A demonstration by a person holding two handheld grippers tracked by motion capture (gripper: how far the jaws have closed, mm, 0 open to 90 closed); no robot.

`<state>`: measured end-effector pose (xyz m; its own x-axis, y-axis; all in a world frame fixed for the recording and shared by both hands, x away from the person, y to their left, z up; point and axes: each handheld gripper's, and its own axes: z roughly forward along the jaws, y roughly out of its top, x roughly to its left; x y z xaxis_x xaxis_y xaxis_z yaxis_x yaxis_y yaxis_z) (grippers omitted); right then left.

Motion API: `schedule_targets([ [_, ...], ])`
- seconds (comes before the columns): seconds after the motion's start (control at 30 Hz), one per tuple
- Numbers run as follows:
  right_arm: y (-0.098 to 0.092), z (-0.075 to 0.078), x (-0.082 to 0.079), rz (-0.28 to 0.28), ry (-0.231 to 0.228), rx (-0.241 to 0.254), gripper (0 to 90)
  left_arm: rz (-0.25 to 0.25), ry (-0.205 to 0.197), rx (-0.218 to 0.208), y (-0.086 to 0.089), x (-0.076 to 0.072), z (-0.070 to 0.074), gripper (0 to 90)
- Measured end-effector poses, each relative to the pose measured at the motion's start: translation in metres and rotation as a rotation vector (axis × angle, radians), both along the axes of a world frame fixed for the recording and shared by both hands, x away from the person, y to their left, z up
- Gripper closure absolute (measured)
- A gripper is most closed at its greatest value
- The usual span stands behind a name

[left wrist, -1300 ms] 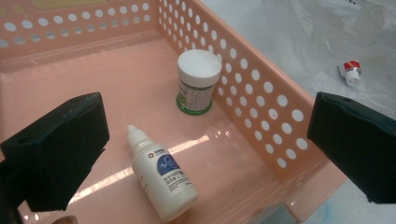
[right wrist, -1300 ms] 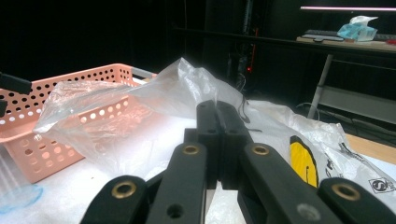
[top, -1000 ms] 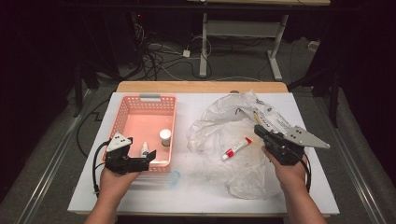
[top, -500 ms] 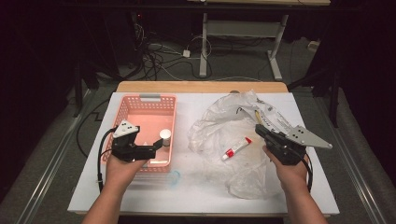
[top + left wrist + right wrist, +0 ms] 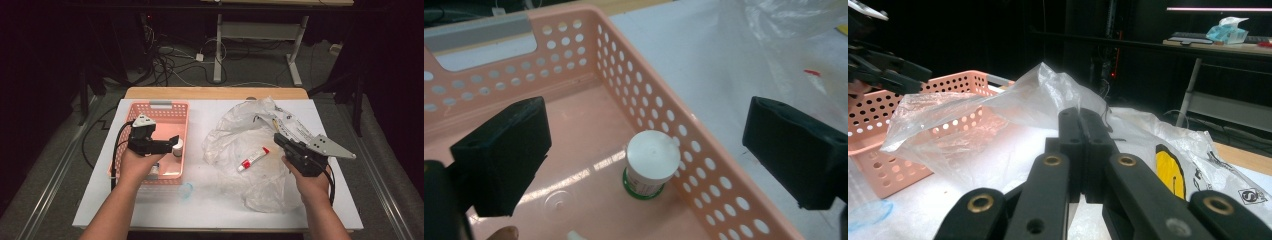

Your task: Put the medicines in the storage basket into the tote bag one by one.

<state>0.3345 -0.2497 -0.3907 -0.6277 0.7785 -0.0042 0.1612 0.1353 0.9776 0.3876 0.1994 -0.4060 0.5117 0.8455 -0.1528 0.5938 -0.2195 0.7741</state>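
A pink perforated basket (image 5: 165, 111) stands on the white table at the left. Inside it a small bottle with a white cap (image 5: 177, 147) stands upright near the right wall. My left gripper (image 5: 171, 143) hovers over the basket. In the left gripper view its jaws stand wide apart (image 5: 649, 135) and have just been closing a little. The bottle (image 5: 650, 167) sits below and between them, untouched. My right gripper (image 5: 278, 139) is shut on the edge of a crumpled clear plastic bag (image 5: 235, 135). In the right gripper view the film (image 5: 998, 115) rises from the closed tips (image 5: 1080, 117).
A red-and-white tube (image 5: 253, 158) lies on the bag. A small clear bluish cap (image 5: 187, 189) rests on the table in front of the basket. Another small white item (image 5: 154, 170) lies in the basket's near end. Cables and desk legs stand beyond the table.
My left gripper moved forward and right, from the basket's near left corner to above the white-capped bottle. The right gripper and the bag stayed put.
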Motion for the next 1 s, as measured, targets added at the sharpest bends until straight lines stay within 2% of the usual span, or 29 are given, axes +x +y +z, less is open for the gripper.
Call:
schedule_targets([
  [0.17, -0.002, 0.0, 0.001, -0.002, 0.0, 0.003, 90.0, -0.009, 0.079, 0.019, 0.001, 0.012, -0.01, 10.9],
  [0.23, -0.002, 0.0, 0.0, -0.004, 0.004, 0.007, 90.0, -0.014, 0.102, 0.034, 0.001, 0.014, -0.013, 12.7],
  [0.37, -0.002, 0.0, 0.001, -0.003, 0.002, 0.006, 90.0, -0.036, 0.146, 0.031, -0.001, 0.017, -0.016, 15.5],
  [0.5, -0.002, -0.001, 0.001, -0.002, 0.004, 0.009, 90.0, -0.044, 0.187, 0.049, -0.003, 0.022, -0.02, 20.4],
  [0.57, -0.001, -0.001, 0.001, -0.002, 0.005, 0.009, 90.0, -0.059, 0.213, 0.072, -0.005, 0.025, -0.022, 22.5],
  [0.73, -0.002, -0.001, 0.001, -0.003, 0.006, 0.009, 90.0, -0.101, 0.236, 0.121, -0.014, 0.03, -0.024, 24.8],
  [0.9, -0.002, 0.0, 0.001, -0.004, 0.004, 0.008, 90.0, -0.109, 0.256, 0.177, -0.02, 0.035, -0.026, 30.4],
  [1.0, -0.003, 0.0, 0.001, -0.005, 0.006, 0.01, 90.0, -0.109, 0.265, 0.182, -0.02, 0.039, -0.028, 30.5],
])
